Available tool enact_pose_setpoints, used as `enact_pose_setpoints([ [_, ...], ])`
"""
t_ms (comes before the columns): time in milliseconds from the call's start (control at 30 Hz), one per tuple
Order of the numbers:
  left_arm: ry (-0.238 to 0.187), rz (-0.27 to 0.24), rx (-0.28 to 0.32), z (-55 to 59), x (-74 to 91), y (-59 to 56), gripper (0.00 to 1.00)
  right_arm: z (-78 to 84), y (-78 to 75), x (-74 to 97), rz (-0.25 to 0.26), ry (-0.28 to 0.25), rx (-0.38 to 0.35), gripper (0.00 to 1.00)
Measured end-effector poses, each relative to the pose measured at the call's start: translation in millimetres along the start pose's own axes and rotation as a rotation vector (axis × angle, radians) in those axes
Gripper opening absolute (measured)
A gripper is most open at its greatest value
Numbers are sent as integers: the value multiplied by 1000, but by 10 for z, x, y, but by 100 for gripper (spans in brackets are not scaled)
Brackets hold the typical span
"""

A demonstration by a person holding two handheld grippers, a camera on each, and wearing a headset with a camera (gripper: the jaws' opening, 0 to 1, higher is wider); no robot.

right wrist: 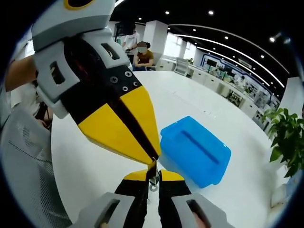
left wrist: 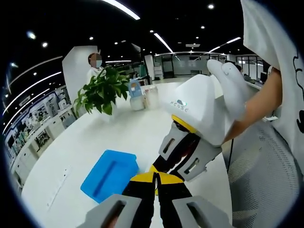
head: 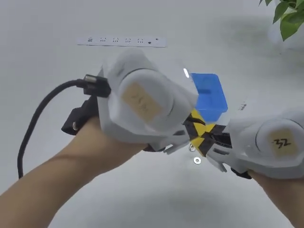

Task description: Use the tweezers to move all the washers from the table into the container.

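On the white table, the blue container lies just beyond the two grippers. My left gripper and right gripper meet tip to tip in front of it, yellow-and-black jaws pressed together. A small washer lies on the table right below them, and a second washer peeks out beside the jaws. In the right gripper view, my right gripper is shut on a thin metal piece, apparently the tweezers. The left gripper touches it, jaws shut. The container is left of my left gripper.
A white power strip lies at the far side of the table. A black cable loops off the left gripper. A potted plant stands at the back right. People stand in the room behind.
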State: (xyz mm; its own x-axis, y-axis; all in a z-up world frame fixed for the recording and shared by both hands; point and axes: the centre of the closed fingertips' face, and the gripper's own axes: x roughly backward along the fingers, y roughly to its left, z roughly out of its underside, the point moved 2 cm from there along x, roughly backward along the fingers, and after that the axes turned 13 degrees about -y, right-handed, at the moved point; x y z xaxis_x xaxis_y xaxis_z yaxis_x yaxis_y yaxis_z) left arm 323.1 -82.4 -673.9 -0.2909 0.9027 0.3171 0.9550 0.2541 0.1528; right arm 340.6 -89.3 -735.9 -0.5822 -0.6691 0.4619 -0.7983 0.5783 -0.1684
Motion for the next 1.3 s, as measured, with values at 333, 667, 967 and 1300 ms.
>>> enact_pose_setpoints([
  [333,-52,-40,-66,-256,15,227,0,-275,-233,-15,33,-33,78,3],
  [667,-97,-76,-120,-411,-66,472,0,-489,-522,-93,78,-72,127,3],
  [967,-88,-96,-149,-305,-199,674,0,-437,-720,-306,83,-76,141,3],
  [1300,-58,-90,-98,-28,-360,865,0,-212,-834,-551,75,-48,91,3],
])
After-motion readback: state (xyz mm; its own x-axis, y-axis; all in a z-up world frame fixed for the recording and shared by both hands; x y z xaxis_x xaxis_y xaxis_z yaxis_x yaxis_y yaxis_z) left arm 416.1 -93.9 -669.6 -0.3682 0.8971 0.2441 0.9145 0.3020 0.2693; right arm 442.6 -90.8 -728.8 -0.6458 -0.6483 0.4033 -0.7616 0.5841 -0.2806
